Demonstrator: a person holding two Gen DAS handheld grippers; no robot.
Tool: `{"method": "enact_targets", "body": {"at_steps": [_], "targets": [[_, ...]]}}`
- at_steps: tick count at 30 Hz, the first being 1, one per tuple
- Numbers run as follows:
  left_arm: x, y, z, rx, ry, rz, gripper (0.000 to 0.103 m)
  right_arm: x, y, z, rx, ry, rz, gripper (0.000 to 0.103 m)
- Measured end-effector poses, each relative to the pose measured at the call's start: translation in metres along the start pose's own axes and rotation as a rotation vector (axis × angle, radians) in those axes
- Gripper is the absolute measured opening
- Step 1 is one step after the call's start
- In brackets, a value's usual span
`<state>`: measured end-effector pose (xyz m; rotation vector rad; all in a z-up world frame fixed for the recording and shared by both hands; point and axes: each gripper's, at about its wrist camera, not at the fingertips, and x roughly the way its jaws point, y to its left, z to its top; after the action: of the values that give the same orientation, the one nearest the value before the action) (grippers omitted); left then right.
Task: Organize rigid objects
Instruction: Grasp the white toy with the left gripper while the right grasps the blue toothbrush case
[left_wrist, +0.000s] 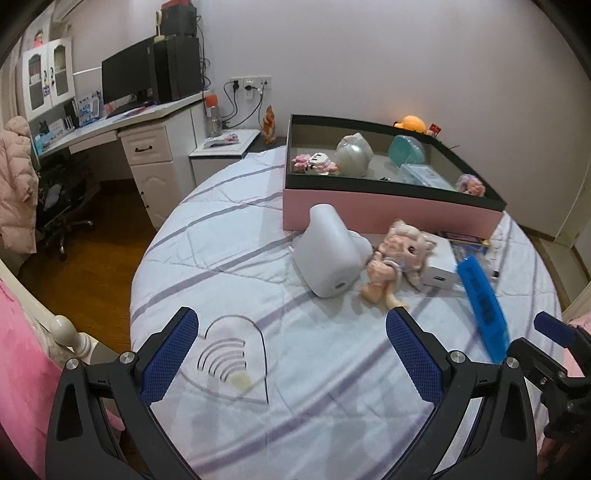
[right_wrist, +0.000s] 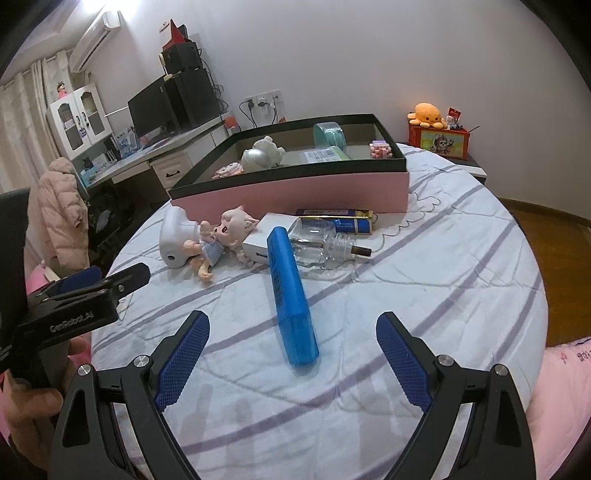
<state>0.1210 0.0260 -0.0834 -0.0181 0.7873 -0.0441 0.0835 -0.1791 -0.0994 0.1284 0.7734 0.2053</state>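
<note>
Here, a bed (right_wrist: 424, 280) under a white quilt with lilac stripes fills most of both views. At its far side sits a wide pink box (right_wrist: 295, 192) with a dark rim, already holding a pale round toy (right_wrist: 260, 155), a teal round case (right_wrist: 330, 134) and a few small pink pieces. In front of the box, on the quilt, lies a loose cluster: a white rounded gadget (left_wrist: 328, 251) to the left, a doll (left_wrist: 391, 254) with pale hair lying against it, a flat white box (right_wrist: 258, 240) under the doll's head, a clear glass bottle (right_wrist: 325, 243) on its side, and a dark blue packet (right_wrist: 343, 218) just beside the pink box. A long blue case (right_wrist: 291, 291) reaches from that cluster toward the near edge (its near end lies between the right gripper's fingers, untouched). The left gripper (left_wrist: 291, 354) hangs over bare quilt with its jaws spread wide, grasping nothing. The right gripper (right_wrist: 293, 362) is likewise released, jaws wide, pads clear of the case. A hand (right_wrist: 33, 398) holds the left gripper's handle at the edge of the right view.
</note>
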Motion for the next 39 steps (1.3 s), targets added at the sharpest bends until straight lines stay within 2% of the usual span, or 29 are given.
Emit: {"method": "enact_targets", "body": {"at_steps": [3, 7, 14, 17, 19, 21, 22, 23, 24, 26, 28, 32, 39], "targets": [[0.013, 0.0, 0.004, 0.016, 0.016, 0.009, 0.103, 0.012, 0.002, 0.006, -0.013, 0.013, 0.003, 0.09], [0.029, -0.002, 0.01, 0.037, 0.038, 0.024, 0.103, 0.025, 0.004, 0.01, -0.022, 0.031, 0.004, 0.078], [0.052, -0.01, 0.026, 0.081, 0.06, 0.041, 0.103, 0.045, 0.005, 0.013, -0.021, 0.073, 0.018, 0.065], [0.061, -0.009, 0.035, 0.067, 0.063, 0.025, 0.103, 0.049, 0.005, 0.017, -0.021, 0.075, 0.023, 0.056], [0.064, -0.006, 0.037, 0.053, 0.053, 0.009, 0.103, 0.057, 0.004, 0.018, -0.027, 0.093, 0.021, 0.044], [0.069, -0.002, 0.037, 0.035, 0.053, -0.012, 0.102, 0.061, 0.004, 0.019, -0.025, 0.1, 0.021, 0.039], [0.07, 0.0, 0.038, 0.023, 0.058, -0.027, 0.101, 0.06, 0.006, 0.02, -0.029, 0.097, 0.027, 0.031], [0.071, 0.002, 0.038, 0.011, 0.06, -0.057, 0.093, 0.061, 0.006, 0.02, -0.031, 0.099, 0.032, 0.025], [0.071, 0.002, 0.038, 0.005, 0.061, -0.081, 0.08, 0.062, 0.007, 0.02, -0.032, 0.104, 0.038, 0.017], [0.07, -0.002, 0.039, 0.013, 0.061, -0.128, 0.063, 0.062, 0.009, 0.02, -0.038, 0.106, 0.041, 0.016], [0.066, -0.009, 0.037, 0.041, 0.045, -0.107, 0.06, 0.059, 0.009, 0.019, -0.04, 0.101, 0.053, 0.014], [0.061, -0.002, 0.033, 0.006, 0.038, -0.143, 0.053, 0.053, 0.008, 0.014, -0.022, 0.095, 0.072, 0.014], [0.05, 0.007, 0.027, -0.019, 0.022, -0.151, 0.053, 0.038, 0.008, 0.012, -0.014, 0.072, 0.094, 0.014]]}}
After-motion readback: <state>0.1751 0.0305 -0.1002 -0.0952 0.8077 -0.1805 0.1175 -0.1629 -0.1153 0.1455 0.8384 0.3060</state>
